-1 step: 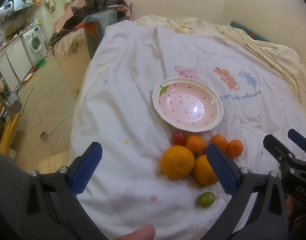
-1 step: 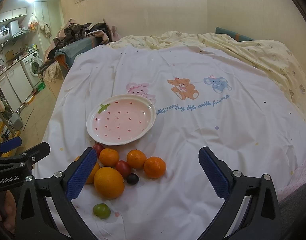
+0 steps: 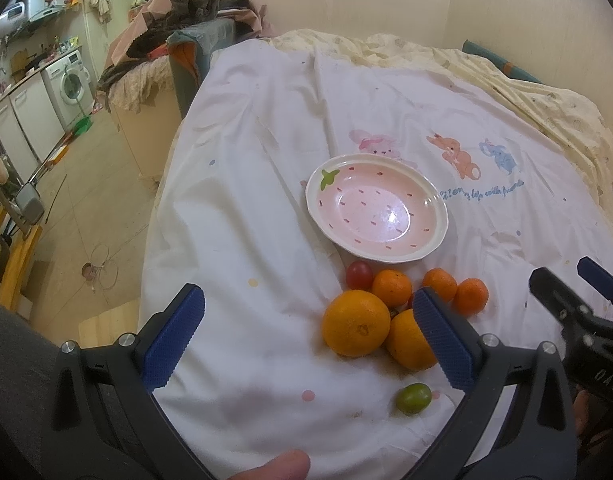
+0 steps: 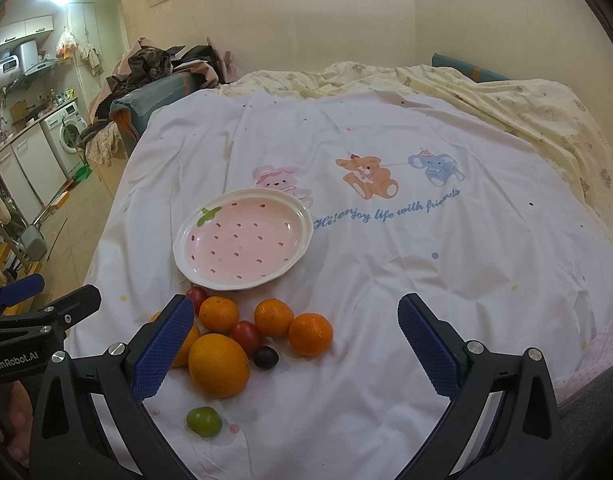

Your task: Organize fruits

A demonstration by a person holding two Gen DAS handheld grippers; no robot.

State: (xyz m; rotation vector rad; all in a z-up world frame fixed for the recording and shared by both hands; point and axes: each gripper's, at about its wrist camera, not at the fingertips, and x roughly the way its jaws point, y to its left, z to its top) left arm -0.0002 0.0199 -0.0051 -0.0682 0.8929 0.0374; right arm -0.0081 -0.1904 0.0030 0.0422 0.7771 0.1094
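A pink strawberry plate (image 3: 376,212) sat empty on the white bedsheet (image 3: 246,200), fruit clustered just near of it, as the left gripper (image 3: 306,340) hovered wide open above two large oranges (image 3: 355,322).

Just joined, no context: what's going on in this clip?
A person holds a two-finger tool in each hand over a bed with a white sheet. Both the left tool and the right tool are open and hold nothing. The pink strawberry plate is empty. All the fruit sits in a loose pile on the sheet in front of it: oranges, small tangerines, cherry tomatoes, a dark fruit and a green one. Sorting has not started.
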